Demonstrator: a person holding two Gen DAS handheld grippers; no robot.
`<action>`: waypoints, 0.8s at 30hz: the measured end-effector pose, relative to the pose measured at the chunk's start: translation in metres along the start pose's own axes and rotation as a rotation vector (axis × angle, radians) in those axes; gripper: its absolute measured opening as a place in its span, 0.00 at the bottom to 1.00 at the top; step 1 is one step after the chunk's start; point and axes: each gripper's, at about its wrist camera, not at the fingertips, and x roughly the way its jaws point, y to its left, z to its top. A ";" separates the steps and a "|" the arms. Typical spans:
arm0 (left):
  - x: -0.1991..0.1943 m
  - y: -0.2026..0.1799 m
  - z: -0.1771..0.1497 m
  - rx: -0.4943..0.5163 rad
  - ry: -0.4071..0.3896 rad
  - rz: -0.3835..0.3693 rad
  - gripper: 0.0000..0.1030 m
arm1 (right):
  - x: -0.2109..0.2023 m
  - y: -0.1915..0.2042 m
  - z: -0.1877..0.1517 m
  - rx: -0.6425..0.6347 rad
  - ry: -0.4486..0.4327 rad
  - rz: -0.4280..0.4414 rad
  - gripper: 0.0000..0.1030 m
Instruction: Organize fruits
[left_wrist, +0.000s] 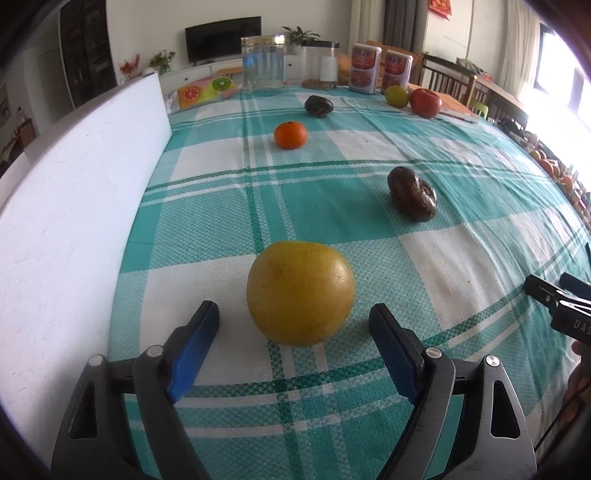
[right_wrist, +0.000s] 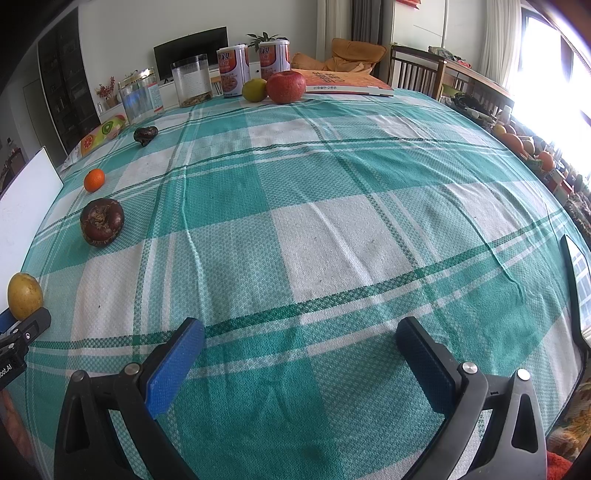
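I see one big yellow citrus sitting round on the checked tablecloth, no long axis to speak of, just ahead of my left gripper, whose jaws stand wide either side of it without touching. Beyond lie two dark brown fruits, one small orange, one green fruit touching one red apple. A white board walls the left edge. My right gripper gapes empty over plenty of bare cloth
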 end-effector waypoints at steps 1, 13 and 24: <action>0.001 -0.001 0.000 0.006 0.003 0.000 0.86 | 0.000 0.000 0.000 0.000 0.000 0.000 1.00; 0.002 -0.003 0.000 0.015 0.009 0.002 0.91 | 0.000 0.000 0.000 0.000 0.000 0.000 1.00; 0.002 -0.002 0.000 0.014 0.010 0.002 0.91 | 0.000 0.000 0.000 -0.001 0.000 0.000 1.00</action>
